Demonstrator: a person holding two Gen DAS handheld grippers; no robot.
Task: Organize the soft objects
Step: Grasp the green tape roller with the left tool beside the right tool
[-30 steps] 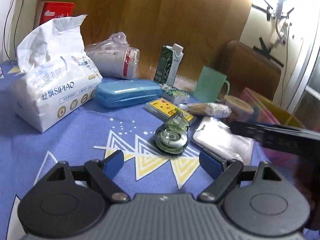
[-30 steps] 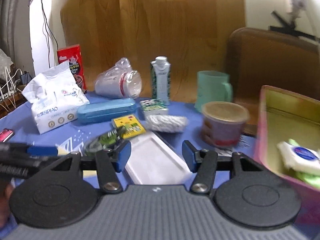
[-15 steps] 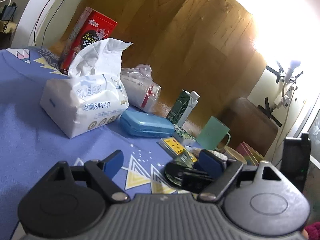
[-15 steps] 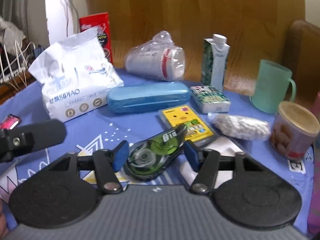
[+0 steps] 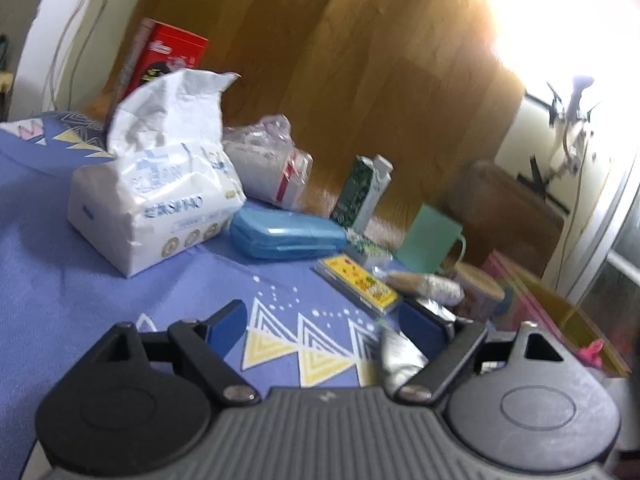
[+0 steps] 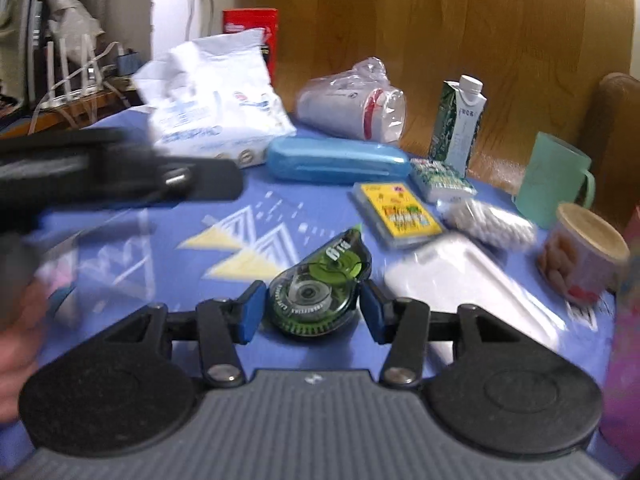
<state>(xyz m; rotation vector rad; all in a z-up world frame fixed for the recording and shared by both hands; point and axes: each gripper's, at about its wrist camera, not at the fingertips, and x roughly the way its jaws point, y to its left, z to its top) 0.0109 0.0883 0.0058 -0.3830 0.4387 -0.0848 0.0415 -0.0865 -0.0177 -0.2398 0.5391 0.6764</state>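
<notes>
Right gripper [image 6: 312, 312]: jaws closing around the green translucent correction-tape dispenser [image 6: 318, 290]; blue pads flank it with a slight gap on each side, no firm contact visible.
Left gripper [image 5: 322, 326]: jaws spread and opening, nothing grasped; only the blue patterned tablecloth [image 5: 80, 288] lies between them.
Dispenser position: flat on the tablecloth, near the yellow flat card pack [image 6: 396, 210].
Soft white tissue pack [image 6: 216, 104]: at the table's rear left, touching the blue oblong plastic case [image 6: 338, 160].
White flat pouch [image 6: 468, 280]: just right of the dispenser.
</notes>
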